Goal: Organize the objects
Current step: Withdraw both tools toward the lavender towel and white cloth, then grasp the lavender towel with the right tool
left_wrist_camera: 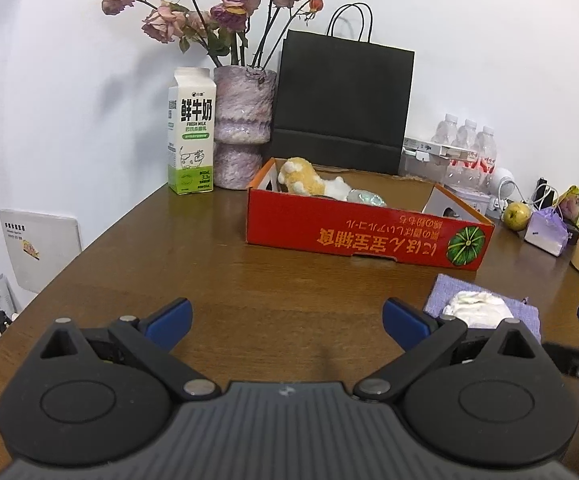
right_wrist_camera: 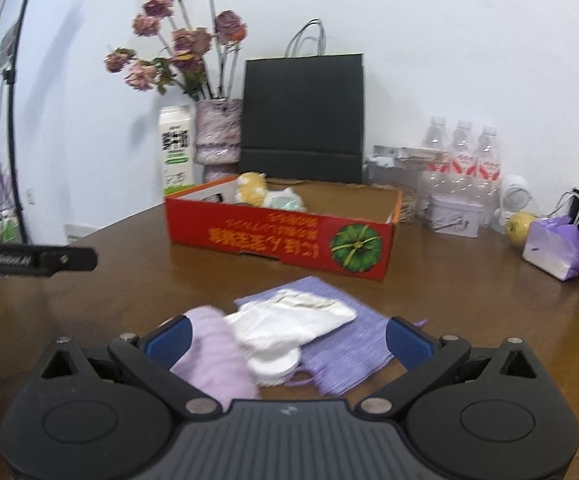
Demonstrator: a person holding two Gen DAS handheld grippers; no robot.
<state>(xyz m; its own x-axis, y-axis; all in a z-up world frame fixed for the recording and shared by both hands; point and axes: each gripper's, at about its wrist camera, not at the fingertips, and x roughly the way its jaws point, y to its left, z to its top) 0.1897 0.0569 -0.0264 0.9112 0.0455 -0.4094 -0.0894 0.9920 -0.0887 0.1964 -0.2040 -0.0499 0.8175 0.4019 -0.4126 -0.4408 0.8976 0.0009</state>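
Note:
A red cardboard box (left_wrist_camera: 365,234) (right_wrist_camera: 277,240) stands open on the brown table, holding a yellow-and-white plush toy (left_wrist_camera: 305,178) (right_wrist_camera: 253,190) and a pale green item (left_wrist_camera: 365,197). In front of it lies a purple cloth pouch (right_wrist_camera: 345,344) (left_wrist_camera: 525,312) with a white cloth (right_wrist_camera: 289,320) (left_wrist_camera: 477,306) on top and a lilac cloth (right_wrist_camera: 213,356) beside it. My right gripper (right_wrist_camera: 287,340) is open just above this pile, fingers on either side. My left gripper (left_wrist_camera: 287,316) is open over bare table, left of the pouch.
Milk carton (left_wrist_camera: 190,132), vase of dried roses (left_wrist_camera: 241,128) and black paper bag (left_wrist_camera: 341,104) line the wall behind the box. Water bottles (right_wrist_camera: 463,160), a tin (right_wrist_camera: 453,216), a yellowish fruit (right_wrist_camera: 519,228) and a purple pack (right_wrist_camera: 555,250) sit at right.

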